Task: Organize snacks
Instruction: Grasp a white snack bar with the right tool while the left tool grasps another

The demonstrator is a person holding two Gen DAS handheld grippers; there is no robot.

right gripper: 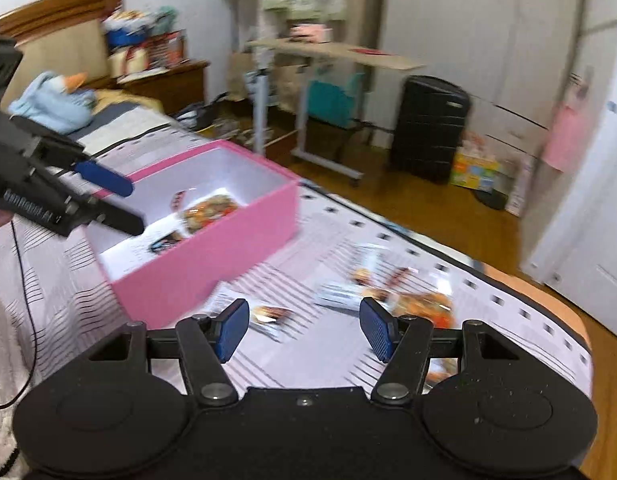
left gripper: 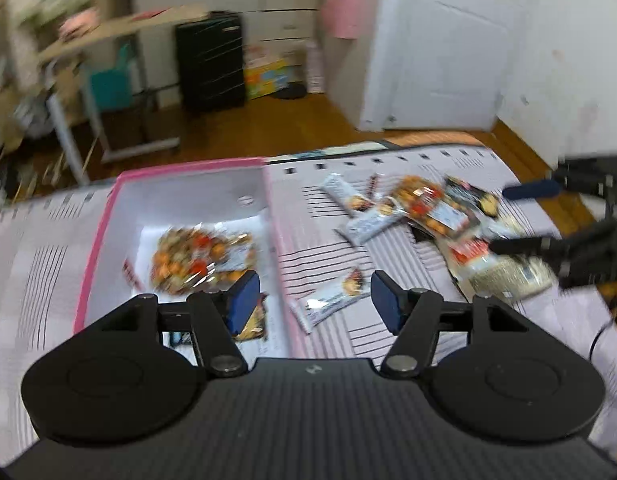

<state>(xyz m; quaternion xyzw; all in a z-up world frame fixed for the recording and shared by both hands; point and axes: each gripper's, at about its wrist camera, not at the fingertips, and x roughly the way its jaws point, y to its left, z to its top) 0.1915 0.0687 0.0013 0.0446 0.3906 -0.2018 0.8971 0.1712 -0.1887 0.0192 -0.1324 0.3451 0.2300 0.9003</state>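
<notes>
The snacks are partly sorted. A pink box (left gripper: 108,216) lies on the bed (left gripper: 388,320), ahead and to the left of the left tool (left gripper: 314,300). Inside it there is already a big mixed-snack bag (left gripper: 196,256), with what looks like a dark packet (left gripper: 252,322) just behind that tool's left finger and another small packet at the box's near wall. So a few items look packed.

Most of the work is still outside. A pile of loose snacks (left gripper: 420,204) lies on the bed ahead and to the right of the left tool, well apart from the box: white bars, an orange bag, dark packets, all blurred. One white bar (left gripper: 332,298) lies alone, just ahead between the left tool's fingers but below them, untouched.

Both tools are released and empty. The left tool's jaws stand apart with nothing between the pads. The right tool (right gripper: 304,330) likewise gapes over the bed, with a small packet (right gripper: 270,318) just ahead of it and the pile (right gripper: 404,296) ahead to its right.

My judgement: under halfway; the next pick is likely the lone bar or something from the pile.
</notes>
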